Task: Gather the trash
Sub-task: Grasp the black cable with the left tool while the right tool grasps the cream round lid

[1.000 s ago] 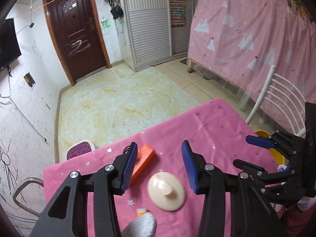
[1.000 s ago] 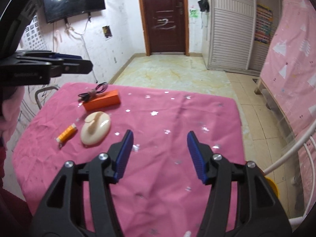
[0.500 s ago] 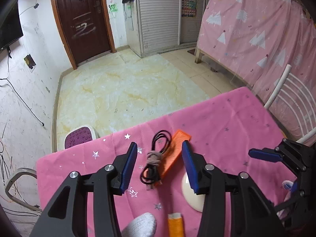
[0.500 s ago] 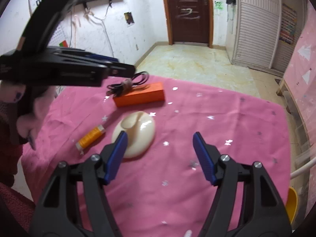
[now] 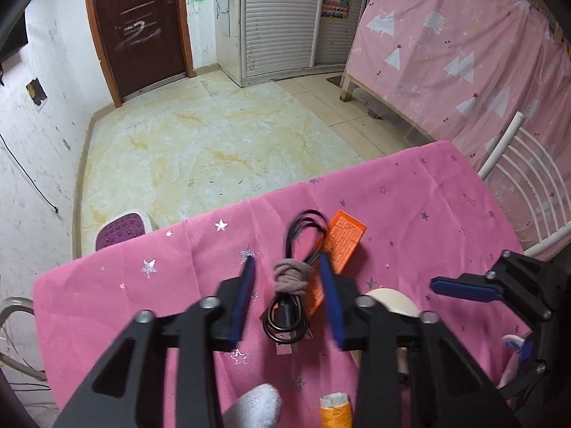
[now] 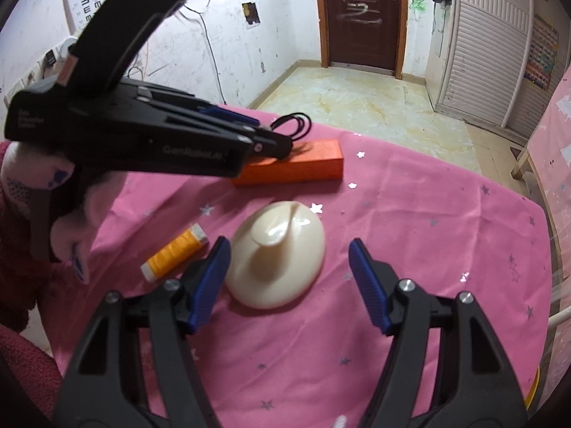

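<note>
On the pink tablecloth (image 5: 410, 196) lie a coiled black cable (image 5: 289, 285) tied with a brown band, an orange box (image 5: 342, 242), a cream dome-shaped lid (image 6: 278, 249) and an orange thread spool (image 6: 175, 251). My left gripper (image 5: 287, 267) is open, its blue pads on either side of the cable bundle, just above it. My right gripper (image 6: 289, 246) is open, its pads flanking the cream lid. In the right wrist view the left gripper (image 6: 257, 132) hides part of the cable (image 6: 292, 125) and the orange box (image 6: 296, 167).
A white metal chair (image 5: 528, 178) stands at the table's right edge. A purple stool (image 5: 121, 230) sits on the floor beyond the table's far edge. A pink curtain (image 5: 464, 53) hangs at the right. A yellow object (image 6: 533, 385) shows below the table's right edge.
My left gripper has moved forward and down over the cable bundle. My right gripper has moved left and forward, so the cream lid now sits between its pads.
</note>
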`<action>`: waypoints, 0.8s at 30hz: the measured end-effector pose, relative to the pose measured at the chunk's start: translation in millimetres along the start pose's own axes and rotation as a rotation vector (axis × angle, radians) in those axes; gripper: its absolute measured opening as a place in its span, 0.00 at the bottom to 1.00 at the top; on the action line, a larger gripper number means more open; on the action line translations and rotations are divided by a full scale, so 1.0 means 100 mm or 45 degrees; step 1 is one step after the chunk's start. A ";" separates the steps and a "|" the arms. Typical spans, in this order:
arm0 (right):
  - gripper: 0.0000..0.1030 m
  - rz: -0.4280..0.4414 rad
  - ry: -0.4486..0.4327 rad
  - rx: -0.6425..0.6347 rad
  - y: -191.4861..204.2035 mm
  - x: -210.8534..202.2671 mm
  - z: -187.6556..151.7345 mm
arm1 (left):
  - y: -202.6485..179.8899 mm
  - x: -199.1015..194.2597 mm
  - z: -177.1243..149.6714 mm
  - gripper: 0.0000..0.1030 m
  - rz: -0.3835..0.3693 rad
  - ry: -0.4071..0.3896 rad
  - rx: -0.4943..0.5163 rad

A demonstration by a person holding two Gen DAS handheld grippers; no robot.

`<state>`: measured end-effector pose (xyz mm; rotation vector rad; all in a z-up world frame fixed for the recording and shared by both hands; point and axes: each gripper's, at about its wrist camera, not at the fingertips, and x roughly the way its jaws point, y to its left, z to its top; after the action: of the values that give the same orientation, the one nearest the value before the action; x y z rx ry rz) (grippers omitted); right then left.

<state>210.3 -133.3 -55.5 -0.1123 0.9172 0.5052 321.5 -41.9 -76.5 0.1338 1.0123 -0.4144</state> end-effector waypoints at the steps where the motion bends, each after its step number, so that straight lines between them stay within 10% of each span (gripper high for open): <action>1: 0.64 0.001 0.005 -0.002 0.01 0.01 0.00 | 0.00 -0.01 -0.01 0.11 0.001 -0.004 0.000; 24: 0.62 -0.091 0.035 -0.057 0.14 0.18 0.07 | 0.18 -0.43 -0.11 0.10 0.025 -0.101 -0.097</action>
<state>217.6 -112.8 -63.5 -0.1923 0.9255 0.4588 299.8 -9.8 -47.3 0.0584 0.9463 -0.3606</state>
